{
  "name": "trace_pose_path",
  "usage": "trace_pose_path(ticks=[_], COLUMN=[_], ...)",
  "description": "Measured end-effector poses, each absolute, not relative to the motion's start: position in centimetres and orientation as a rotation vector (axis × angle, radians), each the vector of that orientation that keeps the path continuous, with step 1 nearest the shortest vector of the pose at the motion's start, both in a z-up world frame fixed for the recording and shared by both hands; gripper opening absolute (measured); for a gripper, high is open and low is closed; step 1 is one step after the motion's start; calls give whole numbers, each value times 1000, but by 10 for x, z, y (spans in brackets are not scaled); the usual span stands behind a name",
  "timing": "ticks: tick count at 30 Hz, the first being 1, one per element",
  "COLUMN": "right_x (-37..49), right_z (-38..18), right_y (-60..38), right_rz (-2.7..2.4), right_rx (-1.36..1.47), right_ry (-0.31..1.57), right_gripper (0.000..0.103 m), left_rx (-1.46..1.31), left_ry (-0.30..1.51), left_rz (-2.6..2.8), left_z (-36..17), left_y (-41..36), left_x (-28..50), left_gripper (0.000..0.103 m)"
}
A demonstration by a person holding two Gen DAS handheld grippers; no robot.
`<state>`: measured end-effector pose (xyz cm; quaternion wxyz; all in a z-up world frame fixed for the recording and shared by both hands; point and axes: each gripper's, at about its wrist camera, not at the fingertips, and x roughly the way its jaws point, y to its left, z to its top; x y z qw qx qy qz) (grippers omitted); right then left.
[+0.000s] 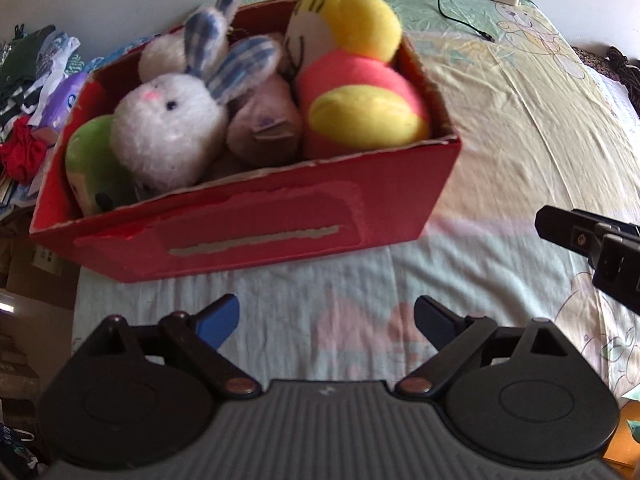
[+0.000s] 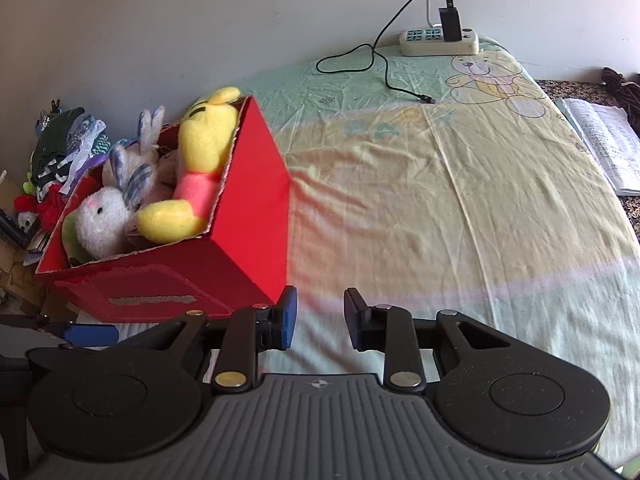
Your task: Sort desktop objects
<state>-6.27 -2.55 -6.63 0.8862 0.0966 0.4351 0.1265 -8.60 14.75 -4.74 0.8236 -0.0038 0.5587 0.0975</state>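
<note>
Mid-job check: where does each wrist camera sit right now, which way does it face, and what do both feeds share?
Left wrist: low behind the open left hand-held gripper, facing the red box of plush toys head-on; the right hand-held gripper shows at the right edge.
Right wrist: behind the open right hand-held gripper, facing across the bedsheet to the power strip; box far left.
Shared: box, yellow plush, white bunny, power strip.

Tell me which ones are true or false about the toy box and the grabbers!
1. The red box holds soft toys. True.
2. The yellow bear lies on the sheet outside the box. False: it is inside the box.
3. The left gripper is open and holds nothing. True.
4. The right gripper clamps the white bunny. False: it is open and empty; the bunny is in the box.
5. A charger is plugged into the power strip. True.
</note>
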Motion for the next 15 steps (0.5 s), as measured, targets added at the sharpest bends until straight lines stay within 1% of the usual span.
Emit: trace_pose_path(ticks=[15], right_x=[-67], right_z=[-61], right_y=[75], right_rz=[299], right_rx=[186], right_ry=[921], right_gripper=[29], left_rx=[-28], left_ry=[1175], left_rz=[211], left_z=[-37], left_y=[243], left_x=[-109], left_gripper=[97])
